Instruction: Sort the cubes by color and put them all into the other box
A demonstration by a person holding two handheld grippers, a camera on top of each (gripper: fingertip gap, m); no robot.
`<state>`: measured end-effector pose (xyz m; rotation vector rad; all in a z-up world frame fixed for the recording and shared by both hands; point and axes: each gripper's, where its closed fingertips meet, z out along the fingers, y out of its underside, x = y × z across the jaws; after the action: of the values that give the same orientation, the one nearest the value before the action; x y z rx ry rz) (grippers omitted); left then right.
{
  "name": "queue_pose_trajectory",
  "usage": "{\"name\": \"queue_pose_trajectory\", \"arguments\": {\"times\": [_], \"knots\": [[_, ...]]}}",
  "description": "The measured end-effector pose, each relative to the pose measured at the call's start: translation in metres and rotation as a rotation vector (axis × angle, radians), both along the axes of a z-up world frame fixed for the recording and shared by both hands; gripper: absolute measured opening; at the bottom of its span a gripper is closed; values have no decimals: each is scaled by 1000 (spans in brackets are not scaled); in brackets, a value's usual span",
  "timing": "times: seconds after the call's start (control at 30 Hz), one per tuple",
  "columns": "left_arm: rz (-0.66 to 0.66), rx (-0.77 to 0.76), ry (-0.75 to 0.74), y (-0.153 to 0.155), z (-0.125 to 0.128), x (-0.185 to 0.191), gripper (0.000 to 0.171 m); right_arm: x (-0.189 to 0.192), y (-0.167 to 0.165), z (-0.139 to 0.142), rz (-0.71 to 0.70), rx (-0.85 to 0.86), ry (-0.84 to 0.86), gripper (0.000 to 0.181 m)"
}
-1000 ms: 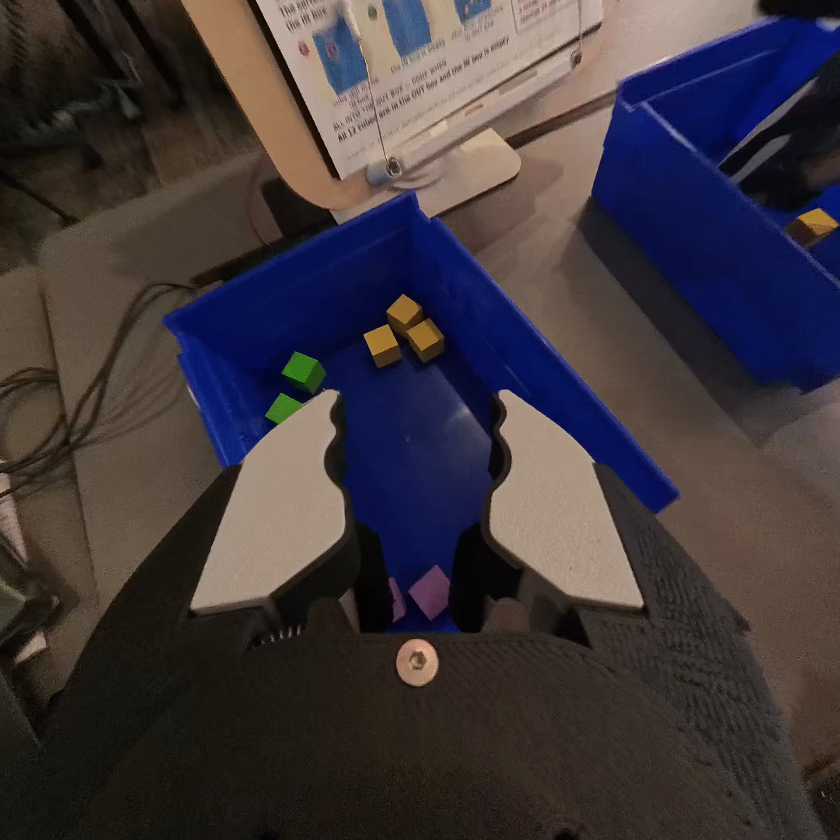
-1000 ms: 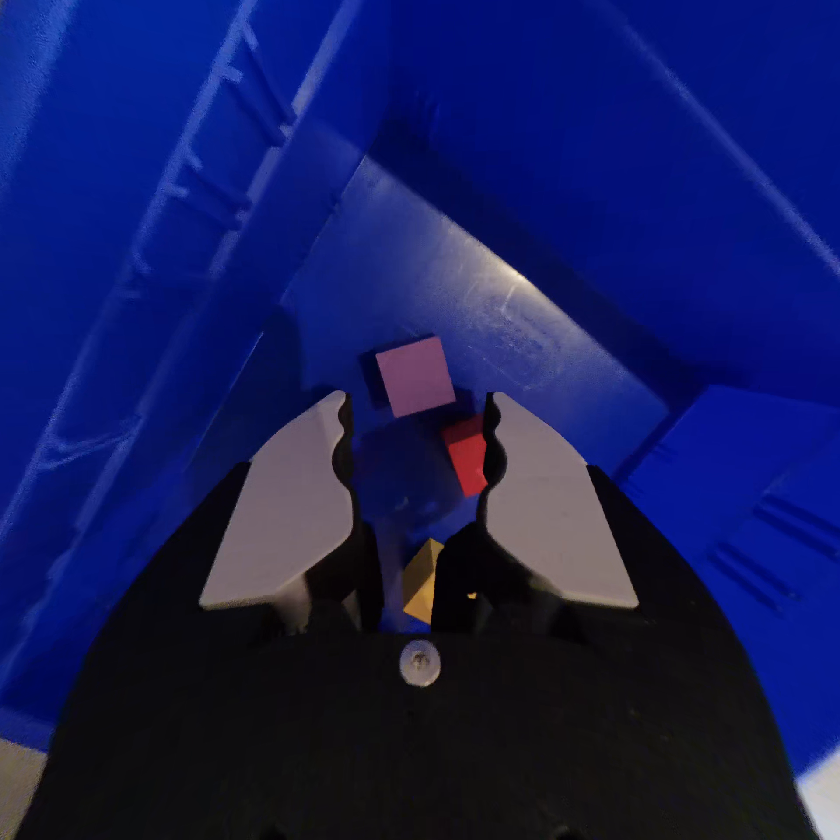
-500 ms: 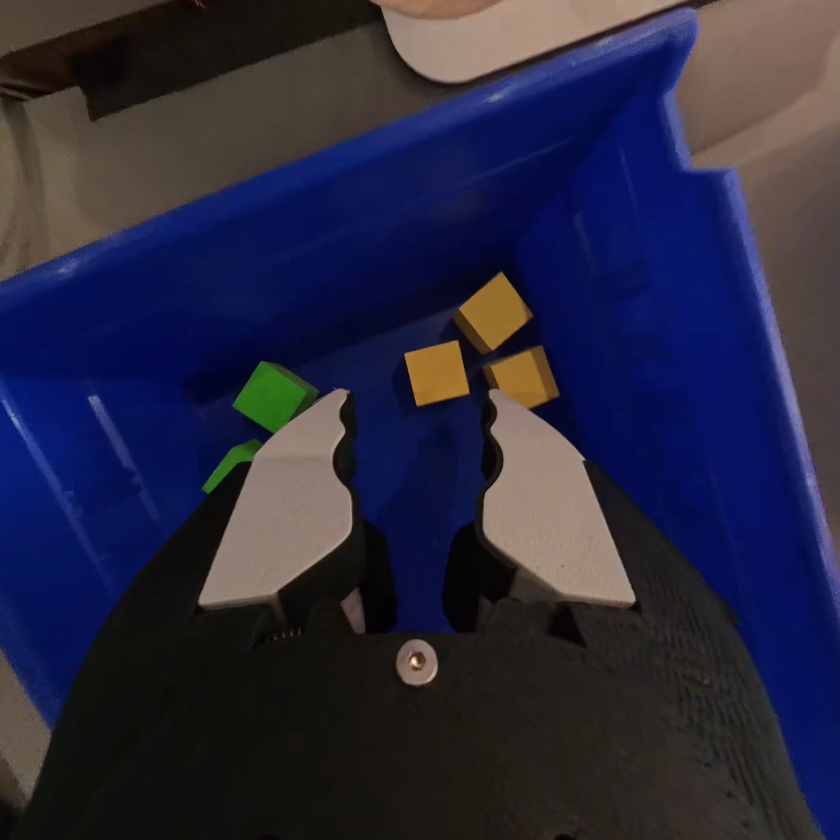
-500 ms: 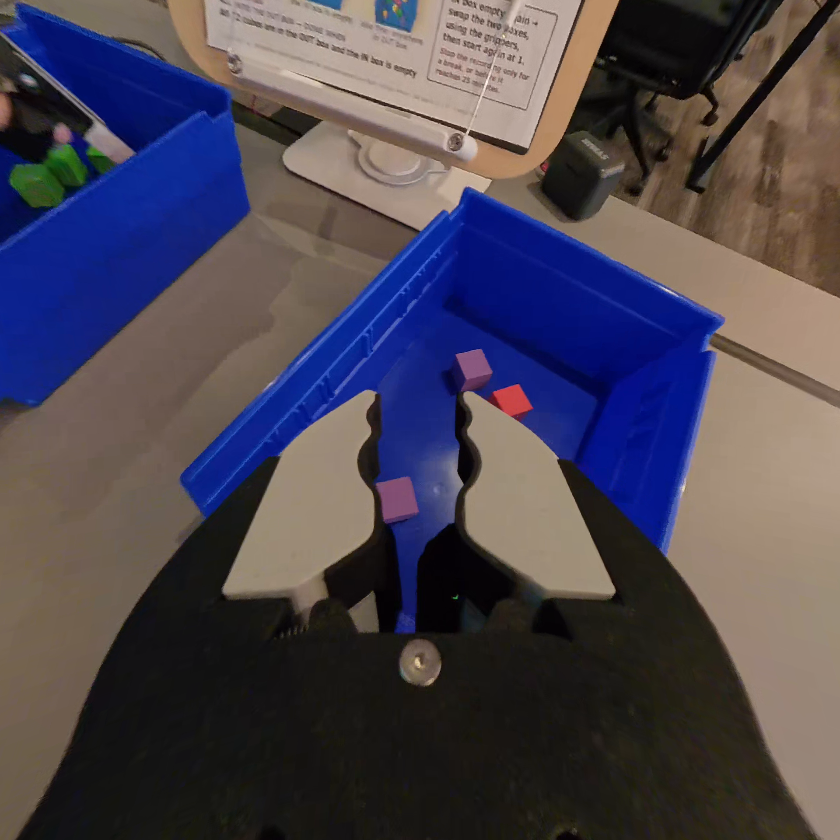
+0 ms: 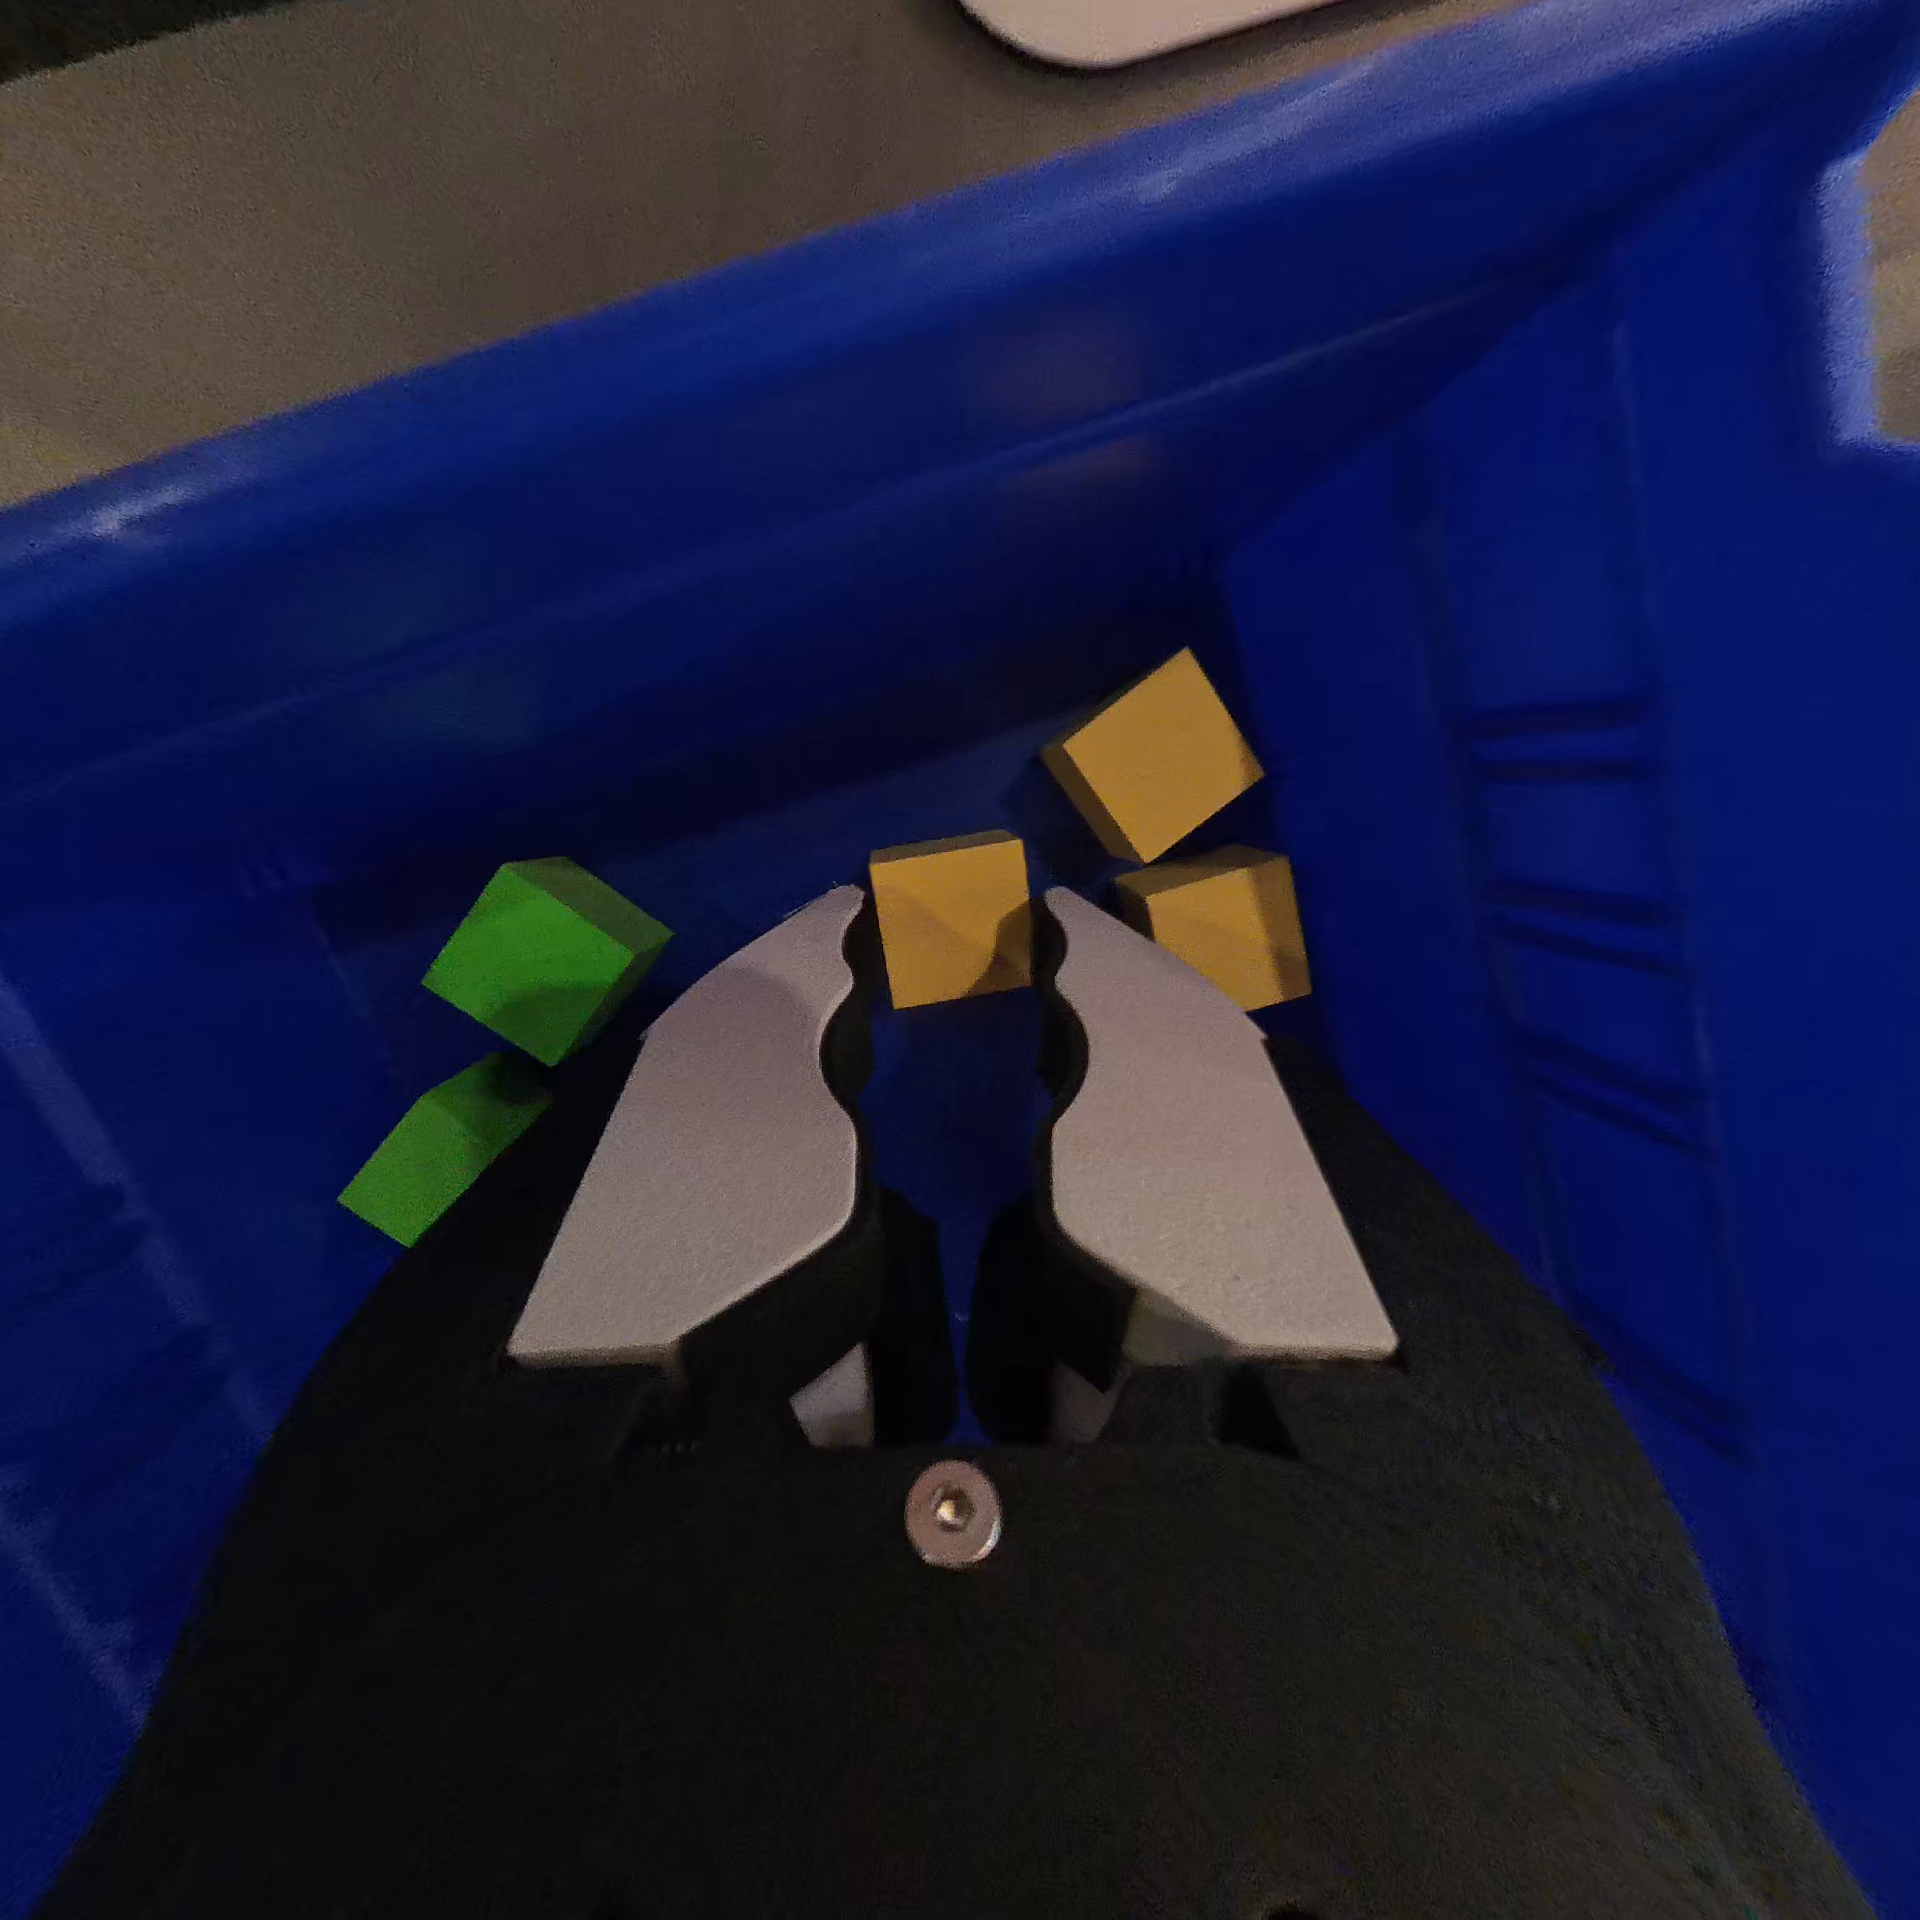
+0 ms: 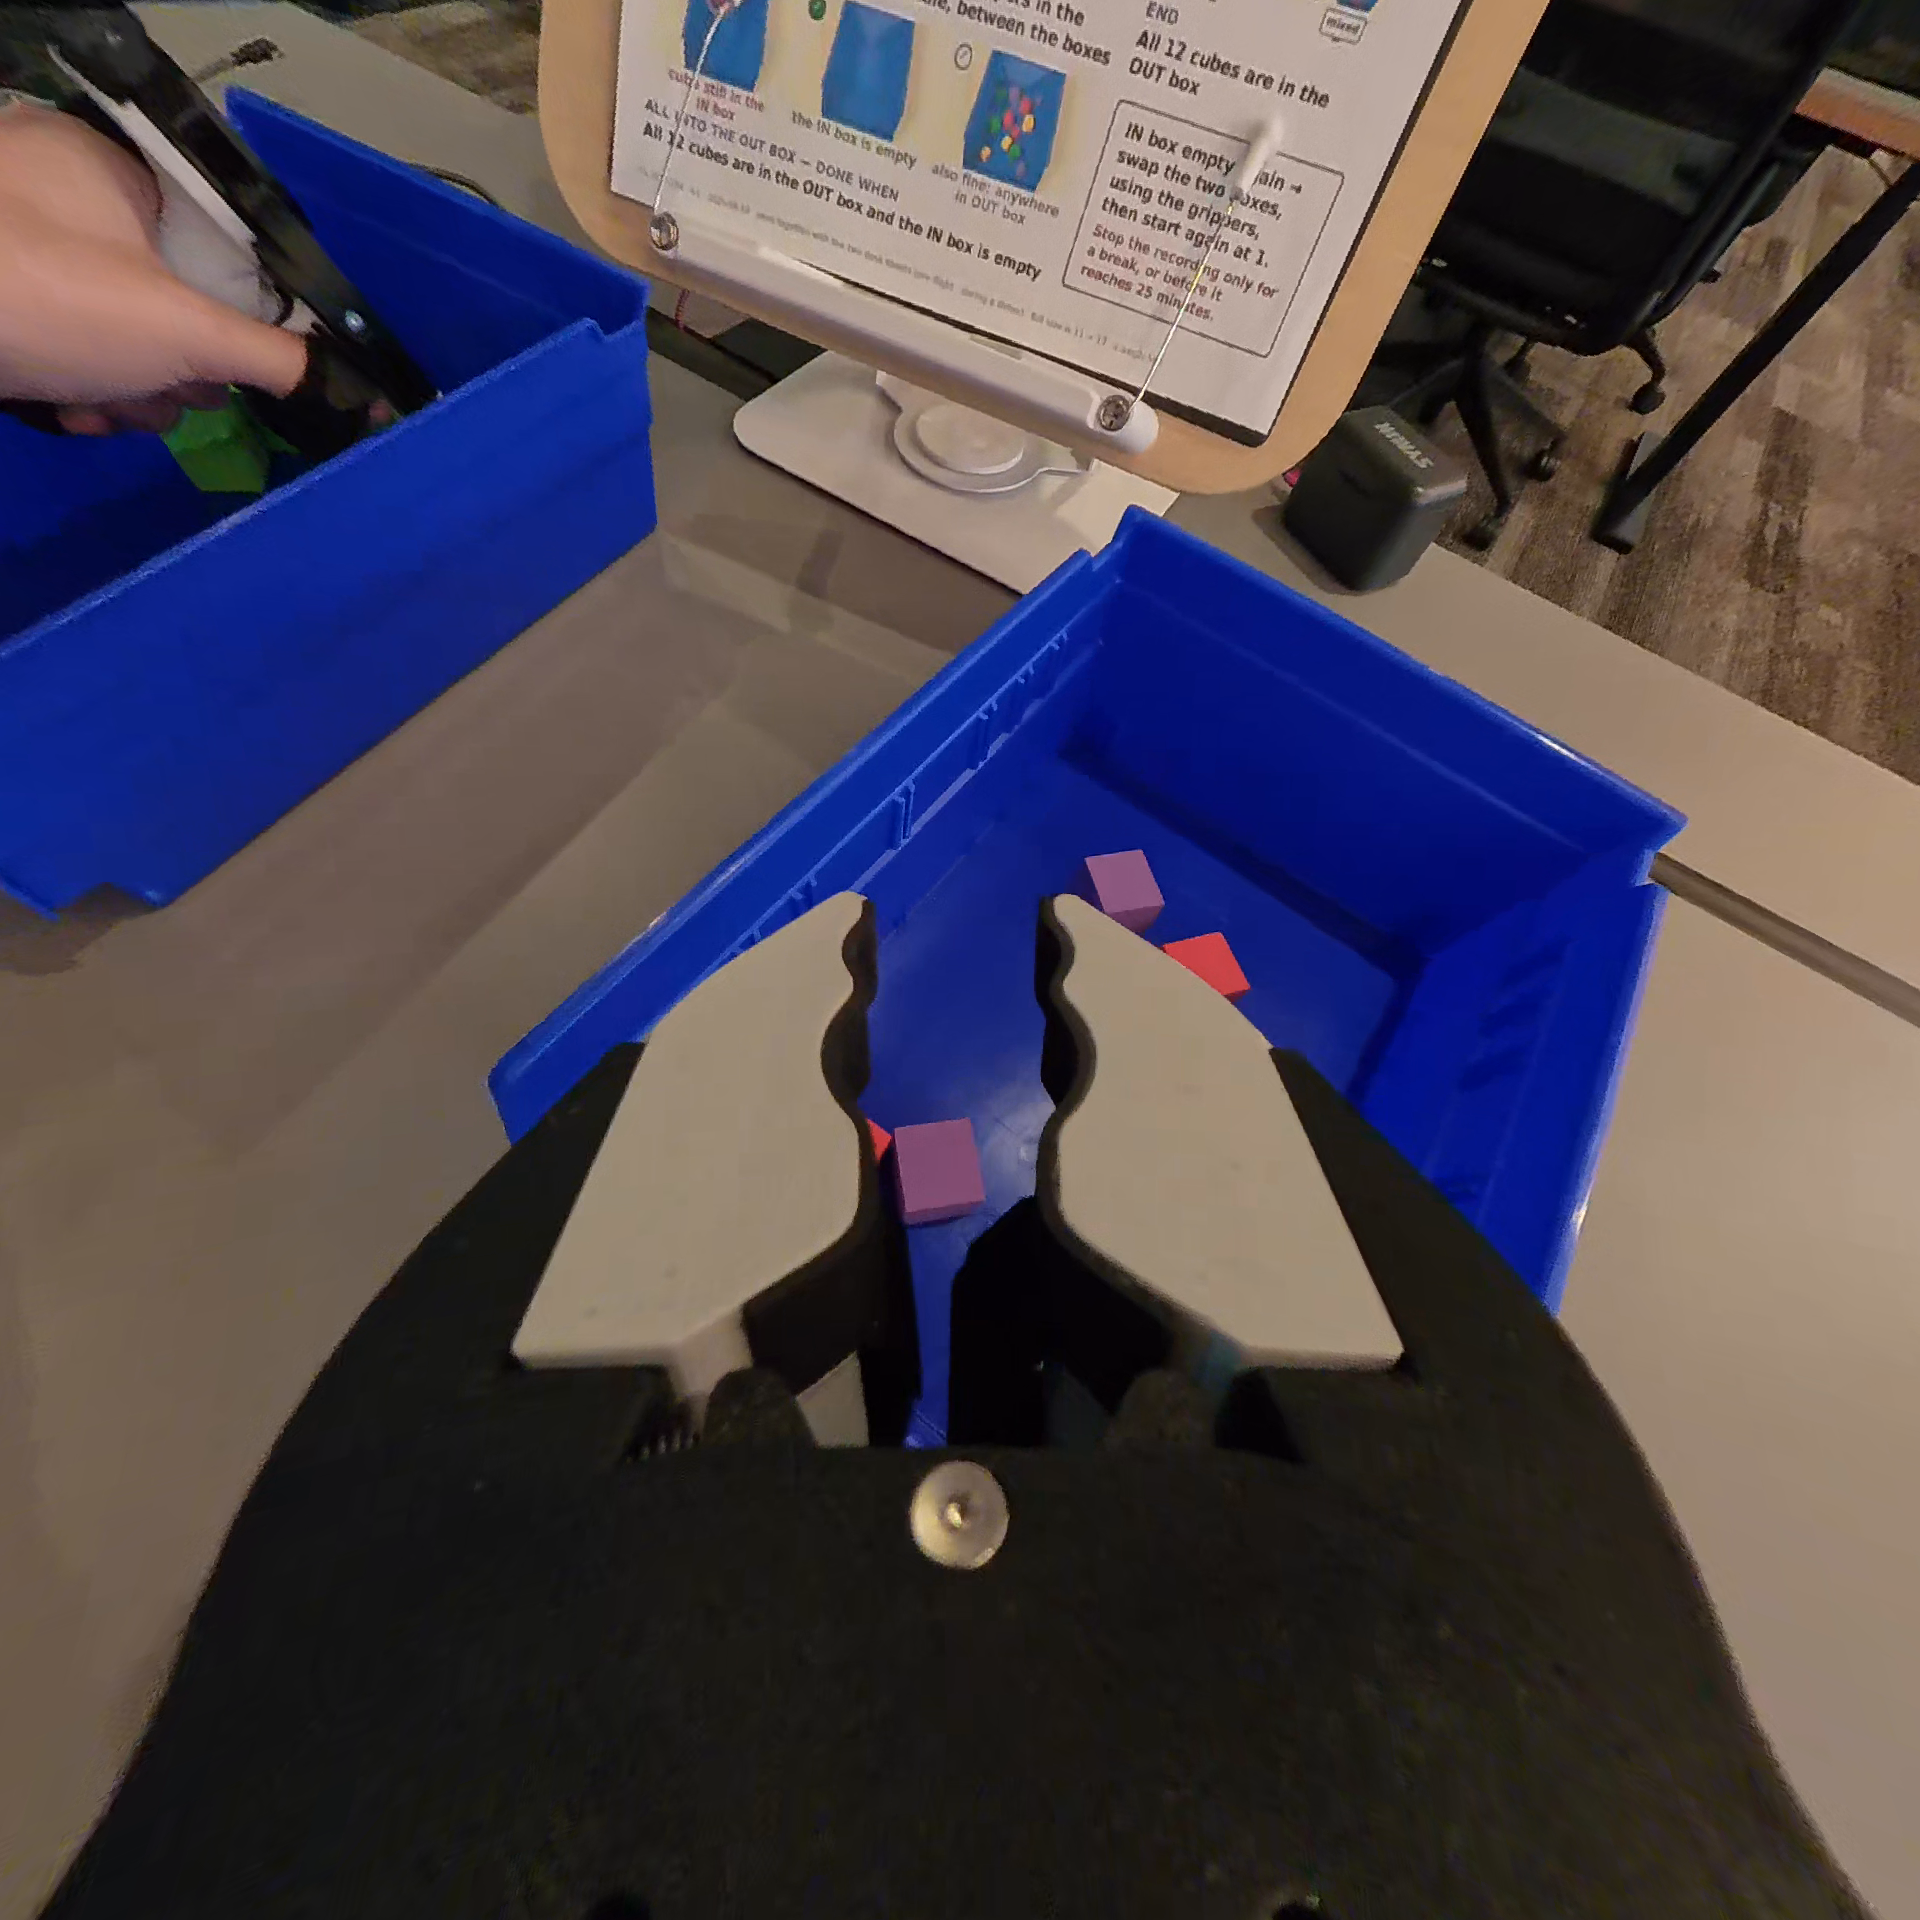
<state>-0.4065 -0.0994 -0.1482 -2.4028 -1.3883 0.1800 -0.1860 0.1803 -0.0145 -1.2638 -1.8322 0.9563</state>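
Grey tabletop [image 6: 364, 1039], dim room; wood-look floor and a black chair base at 1 o'clock in the right wrist view. A stand-mounted instruction sheet [image 6: 966, 156] sits at the table's far edge, 12 o'clock.

Left gripper [image 5: 954, 914]: down inside a blue bin [image 5: 831, 468], jaws parted around a yellow cube [image 5: 951, 920]. Fingertips flank the cube closely; cannot tell whether they press on it. Second yellow cube [image 5: 1221, 940] just beside the right finger at 1 o'clock. Third yellow cube [image 5: 1153, 753] tilted, beyond it near the bin's far wall. Green cube [image 5: 540, 956] at 10 o'clock off the left finger; another green cube [image 5: 436, 1148] below it at 9 o'clock, partly behind the gripper body.

Right gripper [image 6: 954, 914]: released, nothing between the fingers, hovering above a second blue bin [image 6: 1507, 987]. On that bin's floor: purple cube [image 6: 938, 1169] seen through the finger gap, a sliver of red cube [image 6: 879, 1140] touching its left side, another purple cube [image 6: 1124, 888] at 12 o'clock past the right fingertip, red cube [image 6: 1207, 964] just beside it at 1 o'clock.

At 10 o'clock in this view, well apart, stands the first bin, with a person's hand [image 6: 104, 270] holding the other gripper inside.
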Motion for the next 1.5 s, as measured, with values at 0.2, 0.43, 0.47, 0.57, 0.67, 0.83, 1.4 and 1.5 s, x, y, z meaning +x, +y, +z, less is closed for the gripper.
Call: {"name": "queue_pose_trajectory", "arguments": {"times": [0.2,0.43,0.47,0.57,0.67,0.83,1.4,1.5], "knots": [[-52,346,89,17,67,31,28,4,-32,0,152,21,47,28],[-400,1223,-240,72,176,171,27,12,-126,16,467,44,277,44],[-444,1253,-282,76,178,189,27,15,-136,18,494,34,300,46],[-521,1323,-372,87,182,225,27,23,-158,29,546,31,386,47],[-573,1361,-458,98,179,251,27,29,-169,34,556,71,427,45],[-564,1402,-498,102,175,262,27,36,-181,30,581,99,429,43],[-386,1349,-39,64,189,229,57,18,-64,21,272,251,150,28],[-394,1272,94,51,196,229,53,6,-5,-10,165,192,-167,28]]}}
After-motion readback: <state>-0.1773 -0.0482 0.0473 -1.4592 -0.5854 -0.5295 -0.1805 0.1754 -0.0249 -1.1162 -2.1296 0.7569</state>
